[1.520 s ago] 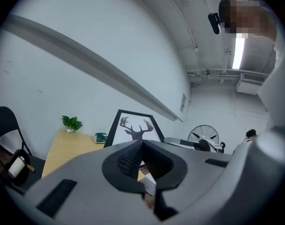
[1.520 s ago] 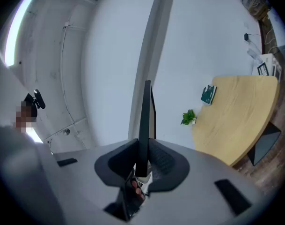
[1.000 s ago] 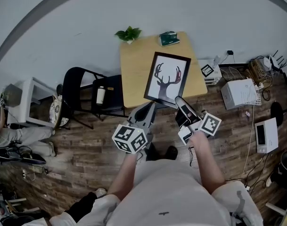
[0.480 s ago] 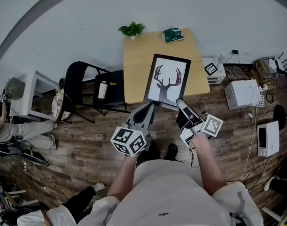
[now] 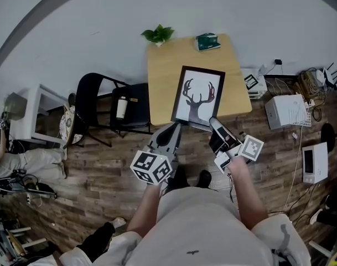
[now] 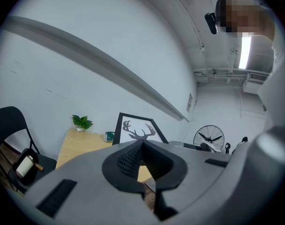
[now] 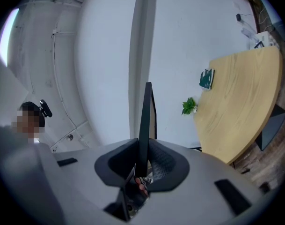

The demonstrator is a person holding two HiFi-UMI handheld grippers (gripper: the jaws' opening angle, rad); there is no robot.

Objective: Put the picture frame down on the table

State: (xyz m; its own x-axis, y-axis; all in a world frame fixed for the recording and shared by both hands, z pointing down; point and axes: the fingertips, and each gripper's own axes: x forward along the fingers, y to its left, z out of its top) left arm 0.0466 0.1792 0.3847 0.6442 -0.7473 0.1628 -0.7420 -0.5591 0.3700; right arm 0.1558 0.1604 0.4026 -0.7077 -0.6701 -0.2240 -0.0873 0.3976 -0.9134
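Right now my right gripper (image 7: 142, 159) is clamped on the lower edge of the black-framed picture of a deer's antlered head on white (image 5: 198, 95). The frame rises edge-on straight ahead from between the jaws. Seen from my head, the picture stretches away from that gripper over the near part of the light wooden bench (image 5: 162, 76), its face tipped up toward me. I cannot tell whether any part of the frame touches the bench top.

My left gripper (image 6: 141, 159) has its jaws together with nothing between them. Its tip sits just beside the frame's lower left corner, and the frame stands ahead of it and slightly to its right.

Beyond the frame, at the bench's far edge, are a small green potted plant (image 5: 159, 35) and a dark green flat book (image 5: 207, 41). Left of the left gripper, beside the bench, stands a black folding chair (image 5: 96, 101) with a white bottle (image 5: 122, 108) lying on its seat.
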